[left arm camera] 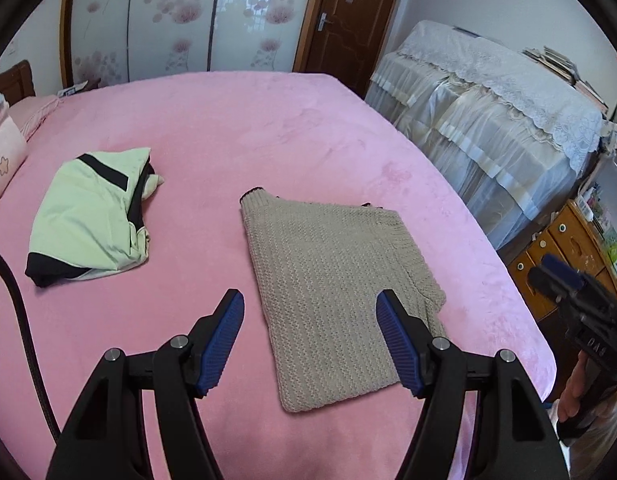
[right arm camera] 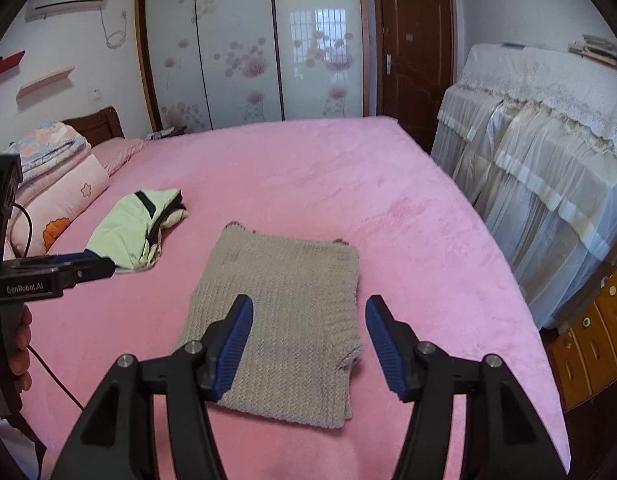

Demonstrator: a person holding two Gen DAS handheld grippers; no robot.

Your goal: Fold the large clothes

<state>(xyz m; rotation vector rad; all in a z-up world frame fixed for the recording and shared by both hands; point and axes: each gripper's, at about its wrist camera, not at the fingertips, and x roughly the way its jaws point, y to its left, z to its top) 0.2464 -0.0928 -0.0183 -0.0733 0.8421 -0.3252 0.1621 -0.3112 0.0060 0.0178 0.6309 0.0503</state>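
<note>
A beige knitted sweater [left arm camera: 332, 280] [right arm camera: 284, 280] lies folded into a flat rectangle on the pink bed [left arm camera: 268, 140] [right arm camera: 308, 168], near its front edge. My left gripper [left arm camera: 310, 298] hangs above the sweater's near part, jaws wide apart, with nothing between the blue pads. My right gripper [right arm camera: 308, 302] hovers over the same sweater, also open and holding nothing. Each gripper shows at the edge of the other's view, held by a hand: the right one [left arm camera: 560, 276] and the left one [right arm camera: 88, 264].
A folded light-green and black garment [left arm camera: 88, 216] [right arm camera: 128, 232] lies left of the sweater. Pillows and folded bedding [right arm camera: 60, 184] sit at the bed's head. Lace-covered furniture [left arm camera: 488, 120] and a wooden cabinet [left arm camera: 568, 248] stand right of the bed. A dark cable [left arm camera: 24, 320] trails at the left.
</note>
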